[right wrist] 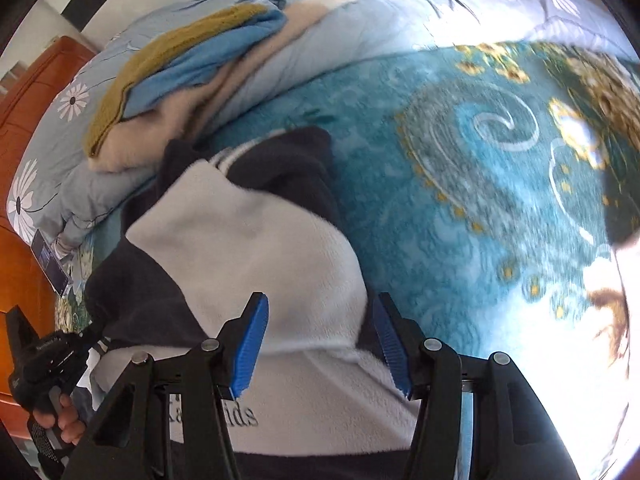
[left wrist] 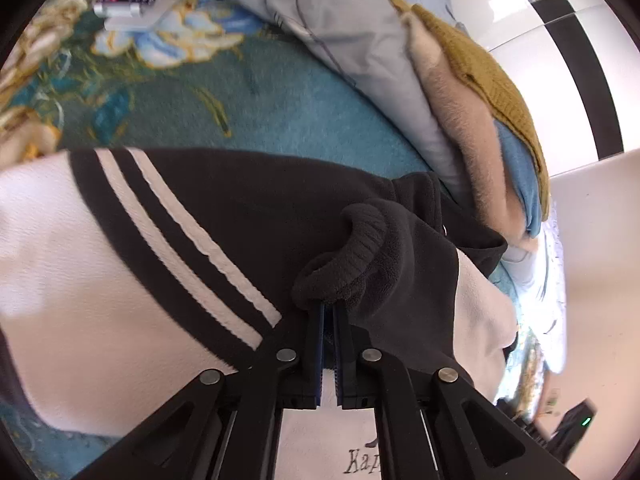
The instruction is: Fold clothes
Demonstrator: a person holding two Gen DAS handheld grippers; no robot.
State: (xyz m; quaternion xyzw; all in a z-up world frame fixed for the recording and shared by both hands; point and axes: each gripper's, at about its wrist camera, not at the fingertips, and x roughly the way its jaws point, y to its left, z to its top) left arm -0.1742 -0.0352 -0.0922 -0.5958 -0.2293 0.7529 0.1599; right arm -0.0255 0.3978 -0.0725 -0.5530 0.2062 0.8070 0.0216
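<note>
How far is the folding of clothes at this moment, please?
Done: a stack of folded clothes rests on the light blue quilt. In hand: the left gripper is shut on the black cuff of the black-and-white fleece jacket; the right gripper is open over it. Left: this jacket looks only partly folded.

Your left gripper [left wrist: 330, 320]: black linkage arms, four round silver pivot pins, dark blue ribbed pads | your right gripper [right wrist: 320, 340]: same black frame, silver pins, bright blue ribbed pads [right wrist: 250, 350] | your hand [right wrist: 60, 420]: wrapped round a black textured handle, no sleeve showing
</note>
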